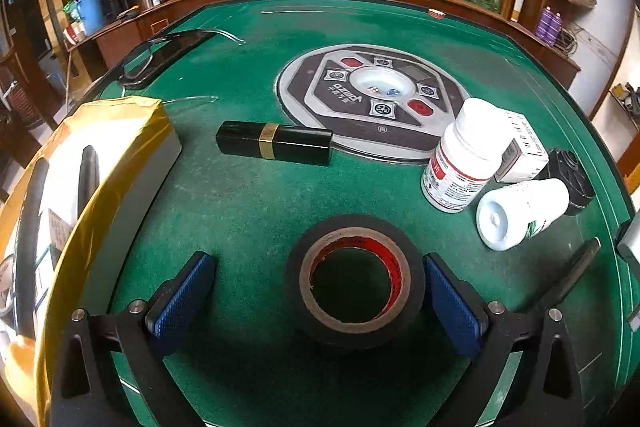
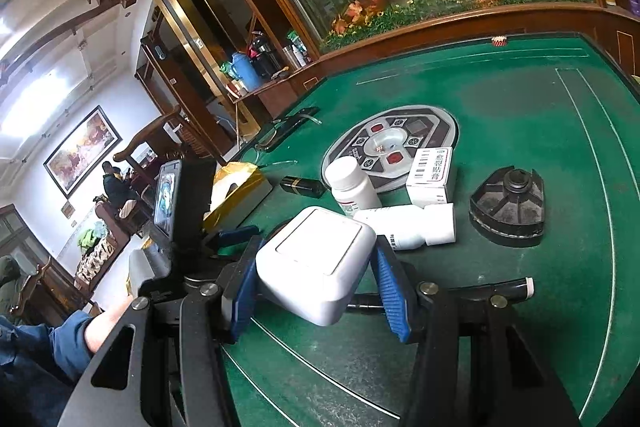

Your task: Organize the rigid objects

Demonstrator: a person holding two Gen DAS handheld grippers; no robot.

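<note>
The roll of black tape (image 1: pixel 354 279) lies flat on the green worktop (image 1: pixel 248 203), hole up, directly between the fingers of the left gripper (image 1: pixel 320 301) — not centred, though: it sits hard against the right-hand finger (image 1: pixel 452 303), touching it or very nearly, while a clear strip of felt separates it from the left-hand finger (image 1: pixel 182 297). Those fingers are spread and grip nothing. Being round, the roll has no long axis to line up with; my reading is that the coming squeeze turns on this offset, since the far finger must travel to meet the rim and may nudge the roll sideways first. Ahead of the fingers lies a black tube with a gold band (image 1: pixel 276 143), crosswise to them, and off to their left stands the yellow-taped box (image 1: pixel 120 131), probably where things are being gathered. The right gripper (image 2: pixel 316 285) is busy — its fingers pinch a white square switch (image 2: pixel 316 263) by two opposite sides, lifted off the worktop. Beyond it, a white bottle (image 2: pixel 404 223) lies on its side, another bottle (image 2: pixel 352 187) upright behind.
</note>
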